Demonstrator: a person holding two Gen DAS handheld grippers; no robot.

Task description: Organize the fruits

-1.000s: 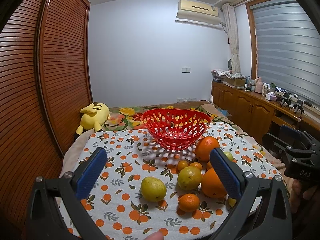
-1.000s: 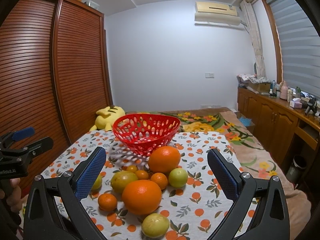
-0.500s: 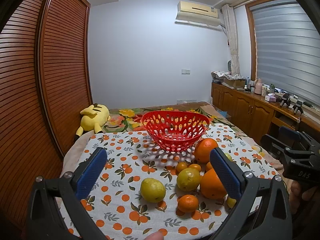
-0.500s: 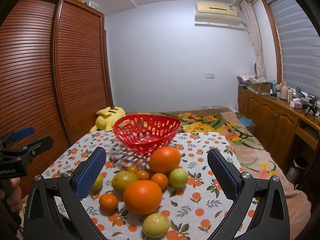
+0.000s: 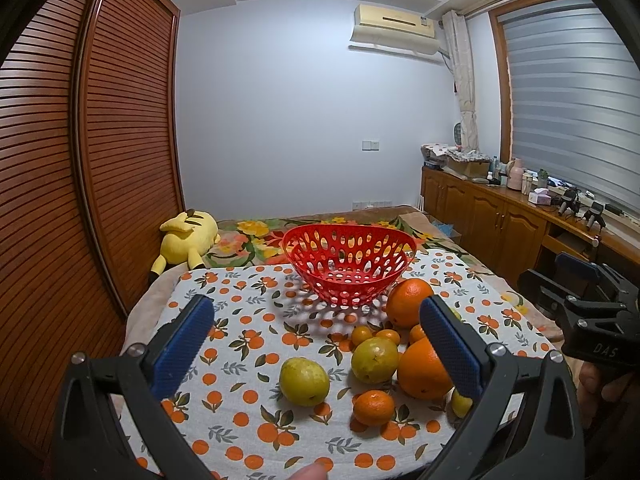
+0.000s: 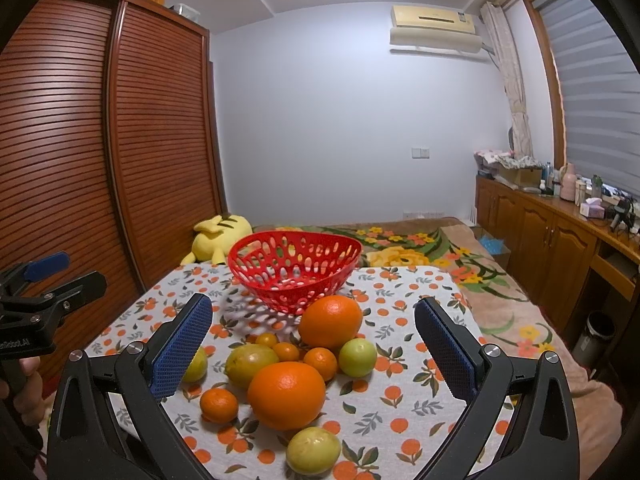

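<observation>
An empty red perforated basket (image 5: 349, 268) (image 6: 294, 266) stands at the far middle of the table. In front of it lies a cluster of fruit: two large oranges (image 6: 286, 394) (image 6: 330, 321), several small tangerines (image 6: 218, 405), and yellow-green fruits (image 5: 304, 381) (image 6: 357, 357) (image 6: 313, 449). My left gripper (image 5: 316, 344) is open and empty, held above the near table edge. My right gripper (image 6: 312, 340) is open and empty, above the fruit cluster. Each gripper shows at the edge of the other's view (image 5: 580, 304) (image 6: 36, 304).
The table wears a cloth with an orange print (image 5: 248, 292). A yellow plush toy (image 5: 186, 236) lies on the bed behind. A wooden slatted wardrobe (image 5: 80, 184) stands left; wooden cabinets (image 6: 552, 248) with clutter run along the right wall.
Both views have shifted only slightly; the fruit and basket have not moved. Both grippers stay open.
</observation>
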